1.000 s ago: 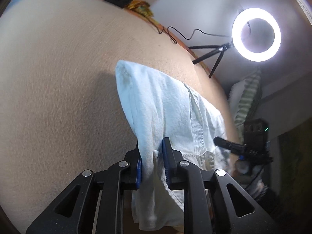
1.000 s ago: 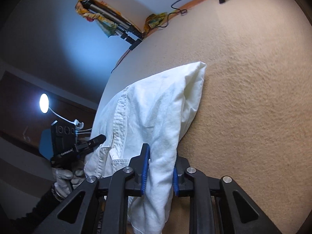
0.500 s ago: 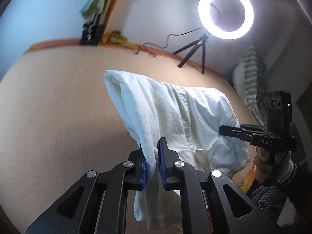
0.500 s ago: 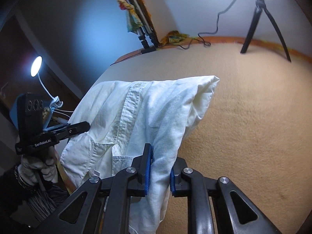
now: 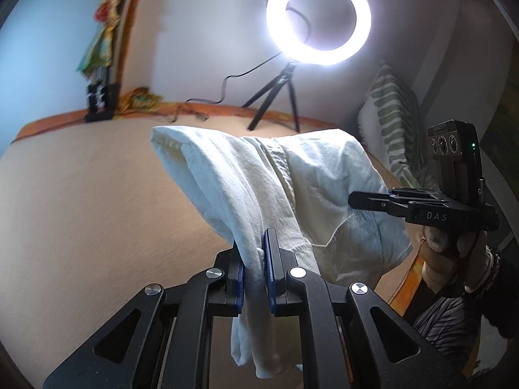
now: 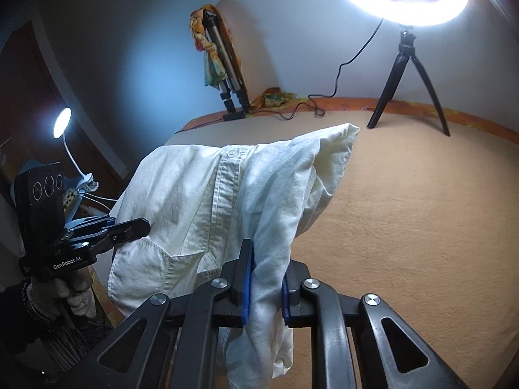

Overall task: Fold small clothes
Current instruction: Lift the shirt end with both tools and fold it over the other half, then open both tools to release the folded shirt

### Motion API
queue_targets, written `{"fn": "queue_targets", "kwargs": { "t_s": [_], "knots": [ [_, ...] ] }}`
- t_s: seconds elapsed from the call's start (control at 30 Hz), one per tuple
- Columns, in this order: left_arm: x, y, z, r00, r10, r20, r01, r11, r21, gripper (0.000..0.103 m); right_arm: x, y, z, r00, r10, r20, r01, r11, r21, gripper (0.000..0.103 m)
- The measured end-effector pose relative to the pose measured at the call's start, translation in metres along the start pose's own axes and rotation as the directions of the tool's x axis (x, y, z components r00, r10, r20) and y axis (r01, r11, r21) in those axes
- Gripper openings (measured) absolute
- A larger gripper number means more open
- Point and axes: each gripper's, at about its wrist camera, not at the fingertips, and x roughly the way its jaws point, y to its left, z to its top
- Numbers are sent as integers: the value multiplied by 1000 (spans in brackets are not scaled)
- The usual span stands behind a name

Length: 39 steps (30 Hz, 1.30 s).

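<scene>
A small white button shirt (image 5: 301, 188) hangs in the air between both grippers, above the tan bed surface (image 5: 97, 210). My left gripper (image 5: 253, 269) is shut on a bunched corner of the shirt. My right gripper (image 6: 265, 285) is shut on the other bunched corner of the shirt (image 6: 201, 201). The button placket and a chest pocket face the cameras. Each gripper also shows in the other's view: the right one (image 5: 421, 207) at the shirt's right side, the left one (image 6: 97, 236) at its left side. A sleeve end hangs below each pair of jaws.
A lit ring light on a small tripod (image 5: 319, 19) stands at the bed's far edge, with its cable (image 6: 337, 90). A folded tripod with coloured cloth (image 6: 223, 71) leans on the wall. A striped pillow (image 5: 392, 123) lies at the right. A desk lamp (image 6: 61, 123) glows at the left.
Both grippers have lifted and tilted up, raising the shirt off the bed. The views now show the wall and the ring light more squarely.
</scene>
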Motion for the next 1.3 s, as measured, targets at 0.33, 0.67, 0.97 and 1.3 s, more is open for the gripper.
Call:
{"fn": "queue_targets", "kwargs": {
  "t_s": [0.33,0.67,0.97,1.3],
  "knots": [
    [46,-52,39,996,-91,14,89,992,93,9,-45,-40,13,994,-97,54,97,995,-9,12],
    [140,-94,91,981,-195,-15,195,976,99,9,-70,-134,42,969,-237,72,234,971,47,12],
    [221,-130,122,975,-218,-42,221,971,87,9,-68,-228,71,938,-345,42,340,936,86,12],
    [264,-139,123,991,-79,-112,90,992,93,15,-40,-285,81,861,-508,-29,508,855,102,23]
  ]
}}
